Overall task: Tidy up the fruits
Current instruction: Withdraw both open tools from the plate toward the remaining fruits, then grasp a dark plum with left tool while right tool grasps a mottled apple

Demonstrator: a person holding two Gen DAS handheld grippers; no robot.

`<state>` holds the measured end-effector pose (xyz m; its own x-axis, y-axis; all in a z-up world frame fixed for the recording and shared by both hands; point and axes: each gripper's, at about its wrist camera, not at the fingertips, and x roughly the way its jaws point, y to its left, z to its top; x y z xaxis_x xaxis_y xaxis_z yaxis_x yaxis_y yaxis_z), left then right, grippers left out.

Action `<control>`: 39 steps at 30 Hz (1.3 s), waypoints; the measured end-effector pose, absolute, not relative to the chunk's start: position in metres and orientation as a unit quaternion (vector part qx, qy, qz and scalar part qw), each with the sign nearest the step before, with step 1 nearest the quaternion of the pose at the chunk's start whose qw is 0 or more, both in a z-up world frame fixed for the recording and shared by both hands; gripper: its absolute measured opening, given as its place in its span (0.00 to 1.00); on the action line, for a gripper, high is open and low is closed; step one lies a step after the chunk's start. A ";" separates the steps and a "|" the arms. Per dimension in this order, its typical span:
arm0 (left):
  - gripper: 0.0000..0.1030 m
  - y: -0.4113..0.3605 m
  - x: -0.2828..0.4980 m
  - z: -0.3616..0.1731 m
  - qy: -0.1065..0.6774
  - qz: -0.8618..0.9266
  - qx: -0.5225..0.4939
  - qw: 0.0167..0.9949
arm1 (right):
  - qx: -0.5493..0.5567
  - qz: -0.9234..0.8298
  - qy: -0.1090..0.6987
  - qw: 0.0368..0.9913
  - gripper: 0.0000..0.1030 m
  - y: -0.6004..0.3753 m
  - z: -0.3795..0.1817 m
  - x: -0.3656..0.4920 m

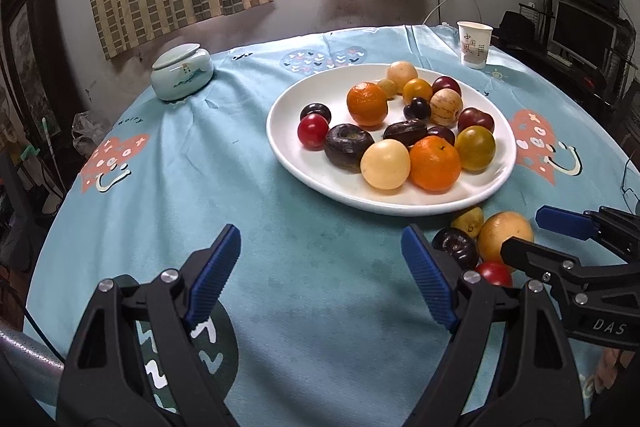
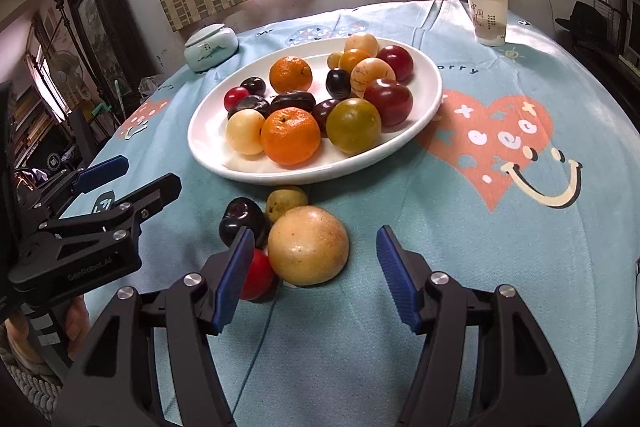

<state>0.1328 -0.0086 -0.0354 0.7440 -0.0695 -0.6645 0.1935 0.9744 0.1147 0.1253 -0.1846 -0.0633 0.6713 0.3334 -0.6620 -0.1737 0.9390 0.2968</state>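
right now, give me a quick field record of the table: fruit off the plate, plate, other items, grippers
surface: round table under a light blue tablecloth
plate: white plate, piled with mixed fruit
fruit off plate: four, clustered just in front of the plate: large yellow fruit, dark plum, small yellow-green fruit, small red fruit
other items: paper cup, lidded ceramic jar
left gripper: open, empty
right gripper: open, the large yellow fruit just ahead between its fingers, no contact visible
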 end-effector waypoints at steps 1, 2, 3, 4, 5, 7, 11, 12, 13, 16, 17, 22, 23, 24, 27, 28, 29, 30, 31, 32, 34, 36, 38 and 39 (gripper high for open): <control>0.83 -0.009 0.132 -0.035 0.350 -0.071 0.088 0.930 | 0.103 0.137 0.382 0.908 0.62 -0.184 -0.064 0.126; 0.83 -0.010 0.132 -0.035 0.350 -0.072 0.088 0.930 | 0.102 0.135 0.384 0.908 0.62 -0.184 -0.065 0.127; 0.84 -0.010 0.132 -0.035 0.350 -0.072 0.089 0.930 | 0.102 0.134 0.387 0.906 0.62 -0.185 -0.066 0.128; 0.84 -0.010 0.132 -0.035 0.350 -0.071 0.089 0.930 | 0.102 0.132 0.390 0.905 0.62 -0.184 -0.067 0.128; 0.84 -0.010 0.132 -0.035 0.350 -0.071 0.089 0.930 | 0.100 0.129 0.393 0.905 0.62 -0.185 -0.068 0.129; 0.85 -0.009 0.132 -0.035 0.350 -0.071 0.088 0.930 | 0.106 0.131 0.395 0.903 0.62 -0.188 -0.068 0.130; 0.85 -0.010 0.132 -0.034 0.351 -0.071 0.085 0.930 | 0.116 0.104 0.372 0.915 0.62 -0.203 -0.060 0.126; 0.85 -0.010 0.132 -0.034 0.352 -0.072 0.085 0.929 | 0.118 0.088 0.362 0.920 0.62 -0.209 -0.057 0.124; 0.85 -0.011 0.132 -0.034 0.353 -0.074 0.086 0.929 | 0.120 0.070 0.354 0.925 0.62 -0.215 -0.054 0.122; 0.85 -0.017 0.129 -0.036 0.356 -0.089 0.096 0.925 | 0.151 0.060 0.337 0.927 0.62 -0.231 -0.050 0.117; 0.86 -0.020 0.127 -0.037 0.357 -0.100 0.100 0.924 | 0.157 0.061 0.332 0.928 0.62 -0.234 -0.048 0.116; 0.86 -0.040 0.119 -0.044 0.356 -0.139 0.127 0.915 | 0.158 0.065 0.334 0.927 0.63 -0.234 -0.045 0.117; 0.86 -0.042 0.120 -0.046 0.359 -0.144 0.127 0.913 | 0.157 0.064 0.333 0.928 0.63 -0.234 -0.045 0.116; 0.86 -0.045 0.121 -0.048 0.362 -0.147 0.128 0.912 | 0.159 0.064 0.332 0.927 0.63 -0.234 -0.045 0.117; 0.86 -0.049 0.125 -0.052 0.372 -0.152 0.128 0.907 | 0.163 0.064 0.331 0.927 0.63 -0.236 -0.044 0.117; 0.86 -0.050 0.128 -0.053 0.376 -0.156 0.124 0.905 | 0.163 0.065 0.331 0.927 0.63 -0.236 -0.044 0.117; 0.86 -0.051 0.130 -0.055 0.380 -0.161 0.121 0.903 | 0.163 0.066 0.331 0.927 0.63 -0.235 -0.044 0.117; 0.86 -0.053 0.133 -0.057 0.386 -0.163 0.119 0.900 | 0.162 0.067 0.331 0.927 0.63 -0.235 -0.044 0.117; 0.86 -0.054 0.135 -0.059 0.388 -0.161 0.120 0.899 | 0.162 0.068 0.331 0.927 0.63 -0.235 -0.043 0.116; 0.86 -0.054 0.138 -0.061 0.392 -0.156 0.121 0.899 | 0.162 0.068 0.331 0.927 0.63 -0.235 -0.043 0.116; 0.86 -0.050 0.143 -0.064 0.400 -0.144 0.118 0.897 | 0.164 0.068 0.331 0.927 0.63 -0.237 -0.043 0.116; 0.86 -0.040 0.143 -0.063 0.405 -0.123 0.114 0.899 | 0.167 0.069 0.331 0.926 0.63 -0.238 -0.042 0.116; 0.86 -0.027 0.140 -0.060 0.403 -0.098 0.105 0.904 | 0.168 0.069 0.330 0.926 0.63 -0.238 -0.042 0.115; 0.86 -0.021 0.139 -0.058 0.402 -0.096 0.098 0.905 | 0.168 0.070 0.330 0.926 0.63 -0.238 -0.042 0.116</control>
<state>0.1394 -0.0215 -0.0582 0.6579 -0.0950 -0.7471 0.2525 0.9624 0.1000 0.1157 -0.2380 -0.0420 0.7724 0.2404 -0.5879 -0.0186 0.9338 0.3574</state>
